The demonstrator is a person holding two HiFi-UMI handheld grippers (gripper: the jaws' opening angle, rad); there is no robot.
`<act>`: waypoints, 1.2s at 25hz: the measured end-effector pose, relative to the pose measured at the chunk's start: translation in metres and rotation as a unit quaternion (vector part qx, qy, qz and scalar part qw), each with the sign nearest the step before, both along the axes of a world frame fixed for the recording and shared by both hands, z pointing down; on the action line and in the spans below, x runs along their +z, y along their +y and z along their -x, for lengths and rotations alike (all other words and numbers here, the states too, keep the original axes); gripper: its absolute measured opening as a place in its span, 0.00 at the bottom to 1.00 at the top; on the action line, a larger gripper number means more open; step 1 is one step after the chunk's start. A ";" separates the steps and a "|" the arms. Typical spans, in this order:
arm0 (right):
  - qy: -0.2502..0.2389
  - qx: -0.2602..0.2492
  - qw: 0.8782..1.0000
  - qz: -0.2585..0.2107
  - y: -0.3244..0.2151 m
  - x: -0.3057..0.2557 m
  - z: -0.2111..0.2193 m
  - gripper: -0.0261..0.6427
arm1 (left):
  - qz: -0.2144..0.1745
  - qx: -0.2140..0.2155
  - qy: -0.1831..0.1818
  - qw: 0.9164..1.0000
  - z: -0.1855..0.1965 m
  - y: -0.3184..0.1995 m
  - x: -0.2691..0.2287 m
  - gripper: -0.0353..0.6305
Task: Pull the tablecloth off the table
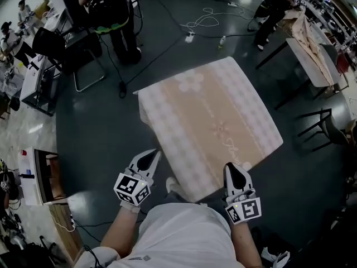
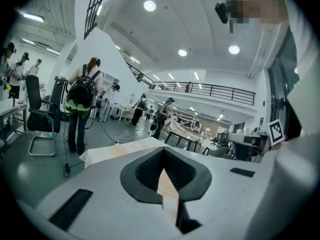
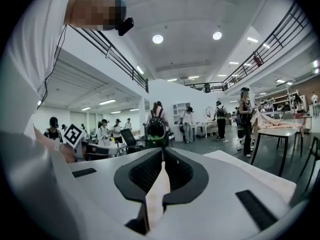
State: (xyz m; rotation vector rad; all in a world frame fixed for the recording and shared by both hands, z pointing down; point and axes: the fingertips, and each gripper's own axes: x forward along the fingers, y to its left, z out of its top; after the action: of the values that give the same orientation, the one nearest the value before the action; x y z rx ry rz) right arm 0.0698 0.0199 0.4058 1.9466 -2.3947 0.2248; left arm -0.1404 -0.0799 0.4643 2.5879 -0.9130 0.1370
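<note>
A beige and pink patterned tablecloth (image 1: 212,121) covers a square table that stands cornerwise in front of me. My left gripper (image 1: 154,154) is at the cloth's near left edge and my right gripper (image 1: 230,168) at its near right edge. In the left gripper view the jaws of the left gripper (image 2: 164,178) are shut with a strip of beige cloth pinched between them, and the tablecloth (image 2: 115,153) spreads beyond. The right gripper view shows the right gripper (image 3: 161,173) shut on a similar strip, with the tablecloth (image 3: 260,178) off to the right.
A black chair (image 1: 78,54) and a person with a black backpack (image 1: 111,10) stand at the far left. A second table with draped cloth (image 1: 312,43) and a dark chair (image 1: 329,126) are to the right. Cables (image 1: 203,21) lie on the floor beyond.
</note>
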 end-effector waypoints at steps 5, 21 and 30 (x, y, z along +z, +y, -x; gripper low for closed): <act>0.004 0.002 1.000 0.009 -0.012 0.003 0.019 0.09 | 0.012 -0.011 0.005 1.000 0.023 -0.028 0.011 0.07; -0.007 -0.003 0.999 0.031 -0.049 0.016 0.010 0.09 | 0.042 -0.057 -0.020 0.997 0.030 -0.088 0.055 0.07; -0.018 -0.008 0.998 0.053 -0.063 0.024 0.000 0.09 | 0.072 -0.096 -0.058 0.991 0.030 -0.146 0.107 0.07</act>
State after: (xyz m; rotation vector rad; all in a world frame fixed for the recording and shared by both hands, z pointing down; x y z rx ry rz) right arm 0.0697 -0.0428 0.4303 1.8921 -2.3664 0.3810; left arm -0.1707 -0.2257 0.5713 2.3645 -1.1450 0.2922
